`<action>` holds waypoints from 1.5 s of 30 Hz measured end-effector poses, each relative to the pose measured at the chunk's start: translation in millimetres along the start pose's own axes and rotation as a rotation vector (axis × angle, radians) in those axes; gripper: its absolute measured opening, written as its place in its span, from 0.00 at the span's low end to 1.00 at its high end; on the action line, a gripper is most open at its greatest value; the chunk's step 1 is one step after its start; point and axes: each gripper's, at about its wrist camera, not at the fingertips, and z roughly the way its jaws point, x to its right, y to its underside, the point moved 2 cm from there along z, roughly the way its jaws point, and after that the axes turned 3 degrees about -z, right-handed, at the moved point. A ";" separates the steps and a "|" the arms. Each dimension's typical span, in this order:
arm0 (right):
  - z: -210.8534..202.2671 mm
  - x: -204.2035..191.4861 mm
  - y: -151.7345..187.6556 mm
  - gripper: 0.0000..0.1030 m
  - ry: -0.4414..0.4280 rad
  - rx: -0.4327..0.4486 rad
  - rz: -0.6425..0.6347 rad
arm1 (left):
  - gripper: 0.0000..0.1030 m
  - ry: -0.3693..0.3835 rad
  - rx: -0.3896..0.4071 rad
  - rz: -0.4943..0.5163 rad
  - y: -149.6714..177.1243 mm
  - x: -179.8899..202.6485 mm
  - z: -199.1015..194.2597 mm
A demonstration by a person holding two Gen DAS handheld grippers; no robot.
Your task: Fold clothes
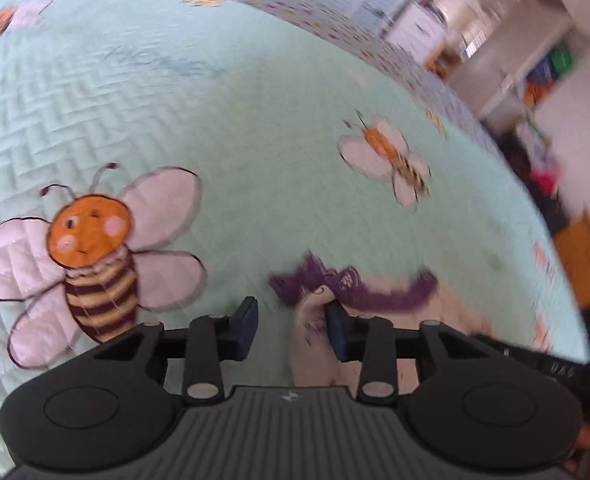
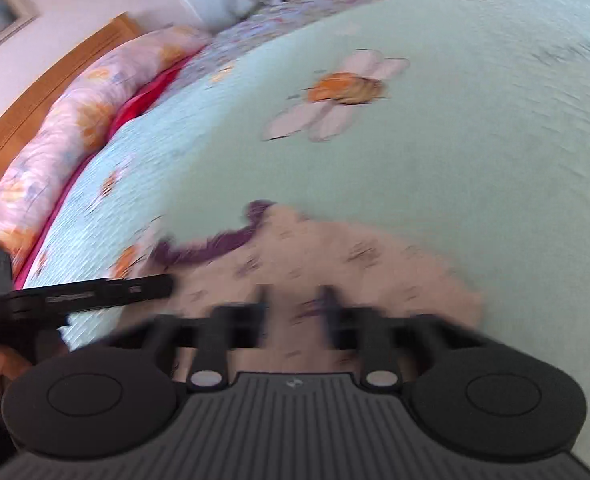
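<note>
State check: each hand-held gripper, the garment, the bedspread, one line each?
Left hand-held gripper: open, pale cloth lying against its right finger, nothing clamped.
Right hand-held gripper: fingers apart over the garment; blur hides any grip.
Garment: pale print with purple trim, bunched on the bed, not folded.
Bedspread: mint quilt with bees, spread flat.
Pillow: lying along the headboard.
</note>
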 end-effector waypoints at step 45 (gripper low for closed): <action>-143.4 -71.0 203.4 0.66 0.189 -0.105 -0.233 | 0.63 -0.007 -0.147 0.384 237.2 55.5 -140.2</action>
